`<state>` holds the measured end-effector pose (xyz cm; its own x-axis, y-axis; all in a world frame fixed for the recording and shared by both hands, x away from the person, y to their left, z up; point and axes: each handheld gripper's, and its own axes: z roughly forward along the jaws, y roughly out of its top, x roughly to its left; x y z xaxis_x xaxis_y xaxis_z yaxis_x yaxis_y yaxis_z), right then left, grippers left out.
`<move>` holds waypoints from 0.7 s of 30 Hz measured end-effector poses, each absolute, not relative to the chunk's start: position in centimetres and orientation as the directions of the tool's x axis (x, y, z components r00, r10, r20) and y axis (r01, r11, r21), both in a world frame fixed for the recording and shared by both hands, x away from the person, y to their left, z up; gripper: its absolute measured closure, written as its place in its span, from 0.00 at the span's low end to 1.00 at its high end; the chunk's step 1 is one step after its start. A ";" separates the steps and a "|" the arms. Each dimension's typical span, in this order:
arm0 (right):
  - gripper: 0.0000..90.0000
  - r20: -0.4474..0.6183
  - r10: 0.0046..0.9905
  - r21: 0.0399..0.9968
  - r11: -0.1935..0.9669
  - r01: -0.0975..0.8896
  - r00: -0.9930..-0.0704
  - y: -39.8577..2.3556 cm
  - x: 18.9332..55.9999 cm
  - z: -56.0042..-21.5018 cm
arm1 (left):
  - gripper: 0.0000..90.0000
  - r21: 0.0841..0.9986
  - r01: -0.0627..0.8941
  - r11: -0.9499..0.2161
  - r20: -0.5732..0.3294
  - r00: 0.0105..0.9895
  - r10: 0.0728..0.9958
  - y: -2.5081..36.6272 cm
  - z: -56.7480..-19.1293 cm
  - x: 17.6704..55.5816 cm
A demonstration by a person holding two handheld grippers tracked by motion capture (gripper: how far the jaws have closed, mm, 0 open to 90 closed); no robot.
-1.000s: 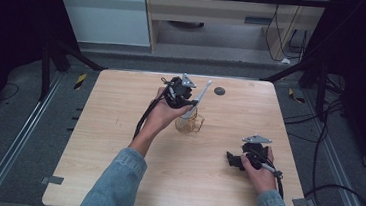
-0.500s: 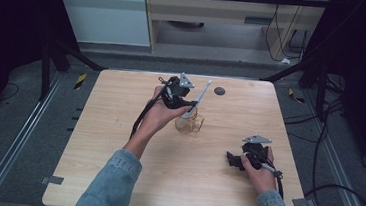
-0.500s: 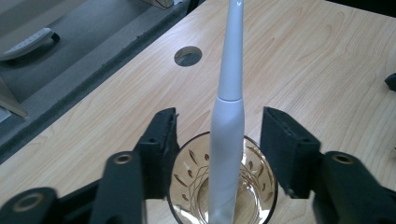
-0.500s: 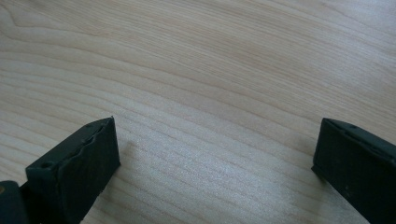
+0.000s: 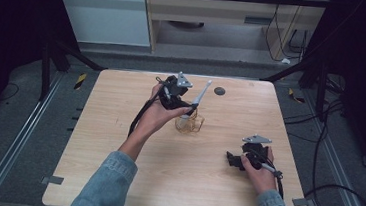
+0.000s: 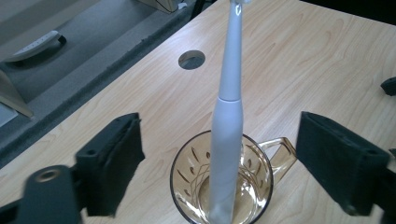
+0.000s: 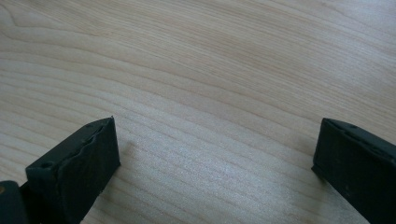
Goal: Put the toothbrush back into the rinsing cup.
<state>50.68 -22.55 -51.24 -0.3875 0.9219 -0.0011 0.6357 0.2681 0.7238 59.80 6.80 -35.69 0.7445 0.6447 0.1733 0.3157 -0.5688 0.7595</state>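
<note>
The wooden table [image 5: 118, 127] has a dark floor around it and a small round hole [image 6: 191, 59] near its far edge. Just in front of the left gripper [image 6: 219, 154] stands a glass mug [image 6: 224, 182], and a white electric toothbrush [image 6: 227, 126] stands in it, leaning on the rim. The jaws of this gripper have just been opening; now they stand wide apart on each side of the toothbrush and do not touch it. To do this step well, I think the hand should pull straight back and a bit up, slowly, so no jaw bumps the toothbrush or tips the mug. The right gripper [image 7: 215, 154] rests low over bare wood, jaws wide and holding nothing. The top of the toothbrush is cut off in the left gripper view. Its bottom end is blurry through the glass, so it is hard to tell how it sits.
</note>
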 end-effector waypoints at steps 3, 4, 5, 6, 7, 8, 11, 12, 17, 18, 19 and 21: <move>0.01 -0.003 0.921 0.723 0.270 0.635 -0.388 -22.6 50.7 -51.2 | 0.09 0.753 0.326 -0.571 0.158 0.753 0.638 6.9 -35.5 59.4; 0.01 -0.003 0.921 0.723 0.270 0.635 -0.388 -22.6 50.7 -51.2 | 0.08 0.752 0.327 -0.573 0.156 0.756 0.635 7.0 -35.5 59.3; 0.01 -0.003 0.921 0.723 0.270 0.635 -0.388 -22.6 50.7 -51.2 | 0.08 0.751 0.326 -0.574 0.156 0.758 0.634 7.1 -35.5 59.1; 0.01 -0.003 0.922 0.723 0.270 0.635 -0.388 -22.6 50.7 -51.2 | 0.07 0.746 0.326 -0.580 0.159 0.759 0.631 7.2 -35.4 59.0; 0.01 -0.003 0.921 0.723 0.270 0.635 -0.388 -22.6 50.7 -51.2 | 0.07 0.745 0.324 -0.583 0.159 0.763 0.627 7.3 -35.3 58.9; 0.01 -0.003 0.921 0.723 0.270 0.635 -0.388 -22.6 50.7 -51.2 | 0.07 0.744 0.324 -0.585 0.157 0.766 0.624 7.4 -35.2 58.7; 0.01 -0.003 0.921 0.723 0.270 0.635 -0.389 -22.6 50.7 -51.2 | 0.06 0.734 0.323 -0.597 0.159 0.773 0.614 7.8 -35.1 58.1; 0.01 -0.003 0.921 0.723 0.270 0.635 -0.389 -22.6 50.7 -51.2 | 0.06 0.734 0.323 -0.597 0.159 0.773 0.614 7.8 -35.1 58.1; 0.01 -0.003 0.921 0.723 0.270 0.636 -0.388 -22.6 50.7 -51.2 | 0.06 0.739 0.313 -0.597 0.157 0.782 0.604 8.6 -35.1 56.9; 0.01 -0.003 0.921 0.723 0.271 0.635 -0.389 -22.6 50.7 -51.2 | 0.06 0.739 0.310 -0.599 0.160 0.782 0.603 8.7 -35.1 56.7; 0.01 -0.003 0.921 0.723 0.271 0.635 -0.389 -22.6 50.7 -51.2 | 0.06 0.738 0.308 -0.600 0.164 0.781 0.603 8.8 -35.1 56.4; 0.01 -0.002 0.922 0.723 0.269 0.636 -0.388 -22.5 50.7 -51.2 | 0.06 0.735 0.311 -0.603 0.169 0.777 0.606 9.1 -35.2 56.0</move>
